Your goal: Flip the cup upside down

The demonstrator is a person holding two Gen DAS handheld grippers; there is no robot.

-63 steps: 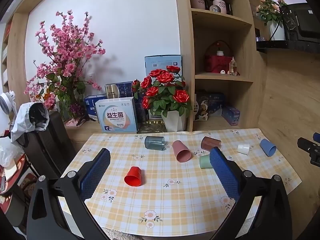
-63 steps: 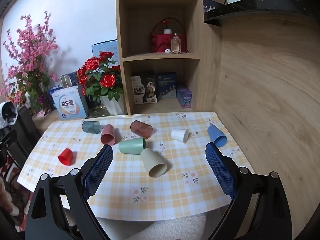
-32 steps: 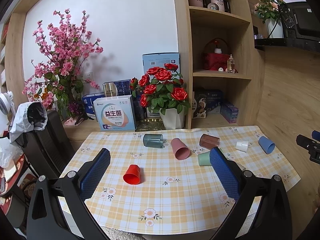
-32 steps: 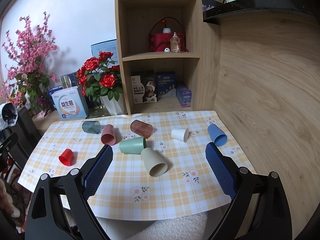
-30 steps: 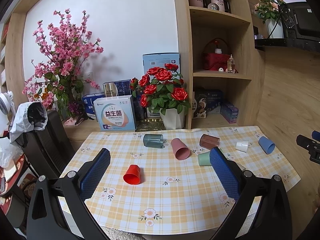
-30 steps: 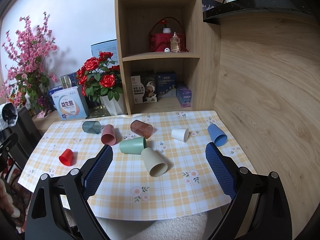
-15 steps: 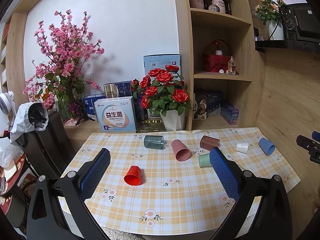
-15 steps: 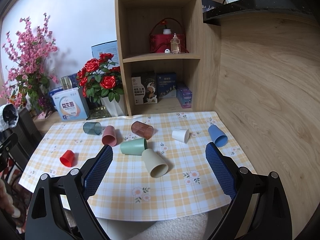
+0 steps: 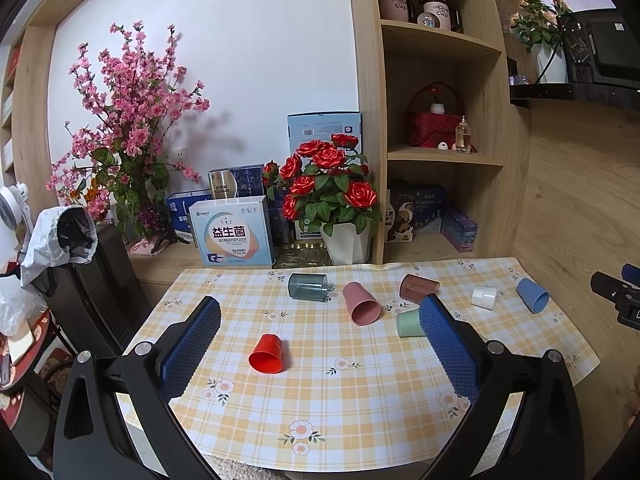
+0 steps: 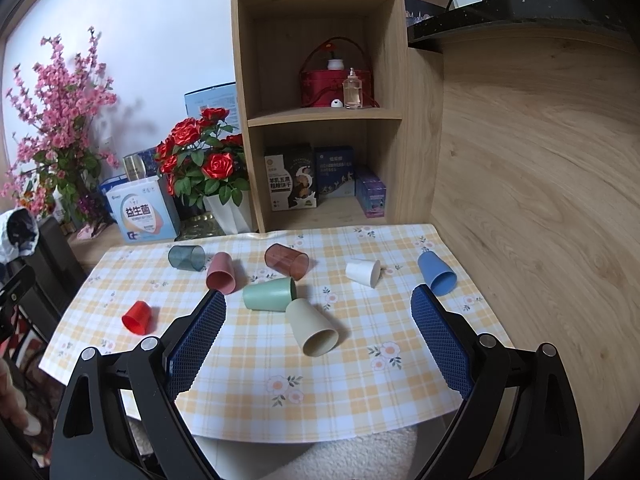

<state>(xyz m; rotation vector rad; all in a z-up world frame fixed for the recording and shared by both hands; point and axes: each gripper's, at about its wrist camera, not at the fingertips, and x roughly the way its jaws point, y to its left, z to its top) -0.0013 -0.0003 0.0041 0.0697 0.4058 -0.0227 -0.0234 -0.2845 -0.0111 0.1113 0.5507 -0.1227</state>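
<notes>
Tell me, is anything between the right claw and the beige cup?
Nothing visible. The right claw is open above the table, and the beige cup lies on its side directly ahead, with the green cup just behind it.

A home: wooden shelving (image 10: pixel 320 120), potted roses (image 9: pixel 332 188), and a checkered tablecloth (image 9: pixel 360 380).

Left gripper (image 9: pixel 318 330): black angular frame with triangular cut-outs, silver round screws at the joints, two fingers faced with blue dimpled pads (image 9: pixel 192 346). Right gripper (image 10: pixel 318 322): identical black frame, silver screws, blue textured pads (image 10: pixel 440 340).
</notes>
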